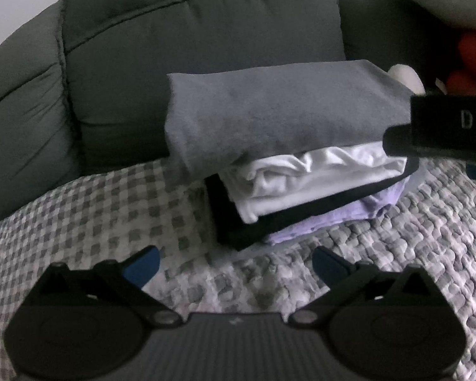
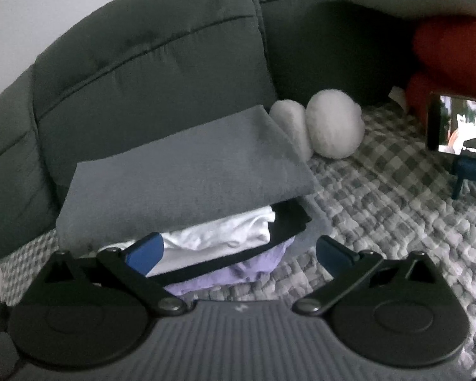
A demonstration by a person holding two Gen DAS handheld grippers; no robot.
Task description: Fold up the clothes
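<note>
The left hand-held gripper (image 1: pixel 236 265) filled the bottom of its view with both blue-padded fingers spread wide and nothing between them, hanging over the checked blanket (image 1: pixel 111 209) short of the stack. The right hand-held gripper (image 2: pixel 238 255) was likewise spread and empty at the bottom of its own view, but sat closer in: its left pad overlapped the lower front edge of the stack, though whether it touched the cloth could not be told. The stack itself lay at the centre of both views, against the dark sofa back (image 1: pixel 190 31): a grey folded garment (image 1: pixel 279 108) on top, a white garment (image 1: pixel 317 177) under it, then a black layer (image 1: pixel 257 228) and a lilac piece (image 1: pixel 327 222) at the bottom. The grey top piece overhung the layers below on its left side and sagged there. To the right of the stack in the right wrist view sat a white plush toy (image 2: pixel 330 123), and further right a phone on a stand (image 2: pixel 460 123) showed a video. With the folding seemingly done, the main risk was a nudge: the right pad, so close to the front edge, could drag the white or lilac layer out of line if it swung sideways, and the overhanging grey piece could slide off toward the left, since the soft blanket gave the stack an uneven footing.
</note>
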